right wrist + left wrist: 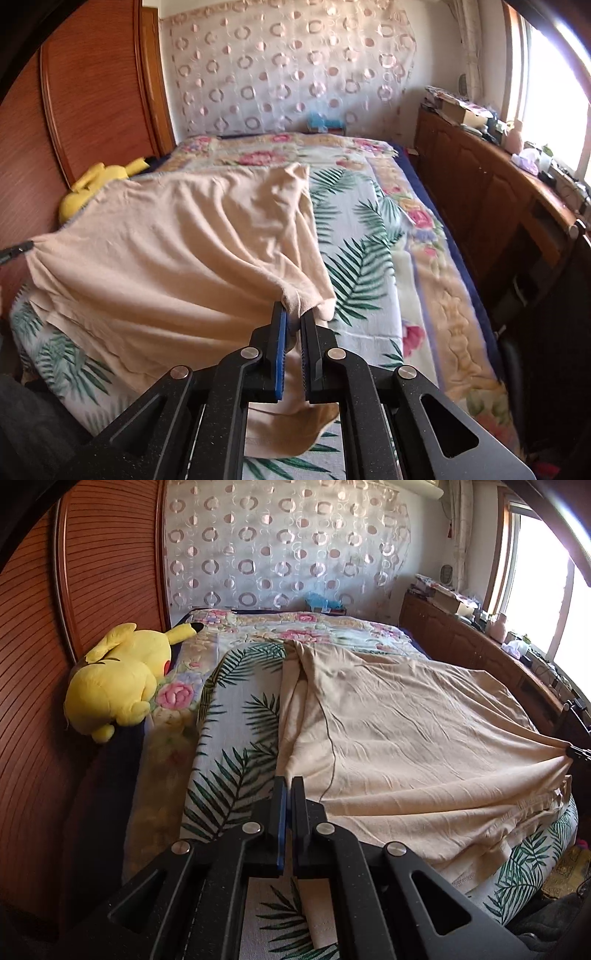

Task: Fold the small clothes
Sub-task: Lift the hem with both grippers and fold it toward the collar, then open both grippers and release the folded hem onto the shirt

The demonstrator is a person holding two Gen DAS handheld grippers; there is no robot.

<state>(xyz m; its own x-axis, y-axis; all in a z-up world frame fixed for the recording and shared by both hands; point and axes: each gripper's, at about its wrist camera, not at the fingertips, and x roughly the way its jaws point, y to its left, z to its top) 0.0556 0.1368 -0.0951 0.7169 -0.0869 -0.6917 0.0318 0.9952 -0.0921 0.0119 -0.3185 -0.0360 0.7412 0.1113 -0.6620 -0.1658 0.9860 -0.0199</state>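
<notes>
My left tool [289,786] and right tool [294,314] are each clamped on a corner of the beige garment [406,738], stretched mid-frame over the bed [373,258]

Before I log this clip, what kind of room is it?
A home bedroom, most likely: a bed with a floral quilt fills the room, a yellow plush toy lies by the wooden wall, and a cluttered wooden cabinet runs under the window.
</notes>
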